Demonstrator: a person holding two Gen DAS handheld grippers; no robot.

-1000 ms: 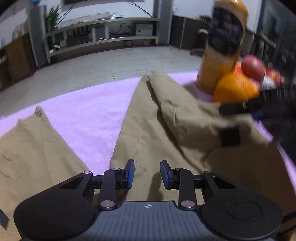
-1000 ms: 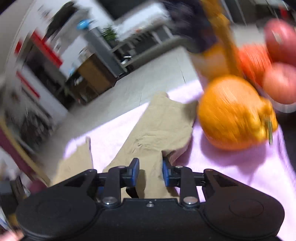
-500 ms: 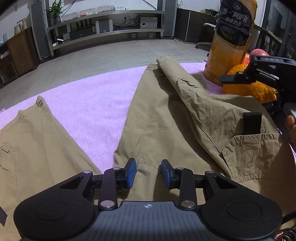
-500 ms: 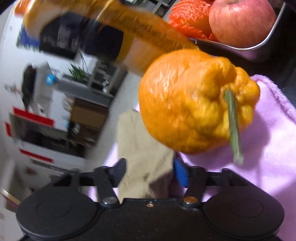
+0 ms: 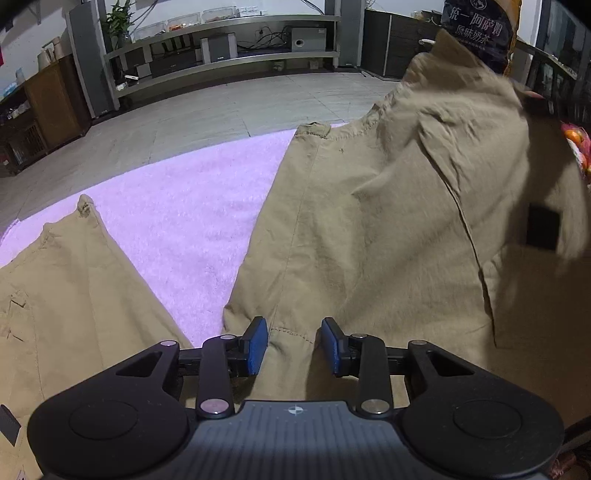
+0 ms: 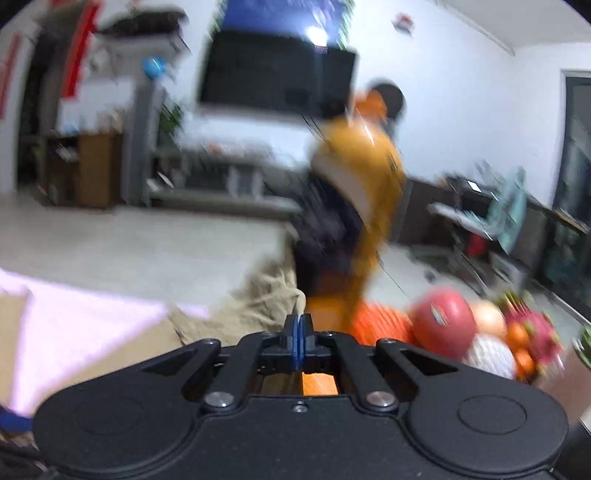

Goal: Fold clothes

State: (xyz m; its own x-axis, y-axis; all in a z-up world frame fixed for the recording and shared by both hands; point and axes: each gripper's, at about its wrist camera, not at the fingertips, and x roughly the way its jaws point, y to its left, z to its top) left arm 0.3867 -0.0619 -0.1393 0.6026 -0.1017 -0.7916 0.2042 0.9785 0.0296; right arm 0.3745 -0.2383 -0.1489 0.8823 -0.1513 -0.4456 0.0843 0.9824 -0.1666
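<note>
Khaki trousers [image 5: 369, 221] lie spread on a pink fleece blanket [image 5: 184, 229], the other leg [image 5: 74, 295] at the left. My left gripper [image 5: 293, 345] hovers low over the near edge of the right leg. It is partly open and its blue pads do not press the cloth. The right part of that leg is lifted into a raised flap at the upper right. In the blurred right wrist view my right gripper [image 6: 299, 328] is shut, its pads together. The khaki cloth [image 6: 258, 299] is drawn up to its tips.
A tall orange drink bottle [image 6: 354, 206] stands just beyond the cloth, partly behind the flap [image 5: 476, 29]. To the right sit an orange [image 6: 380, 325], an apple [image 6: 443, 317] and other fruit [image 6: 532, 325]. Past the blanket's far edge are floor and shelving [image 5: 221, 40].
My right gripper has closed and swung up, away from the orange. The trouser leg's right side has risen, hiding much of the bottle and fruit. My left gripper has barely moved.
</note>
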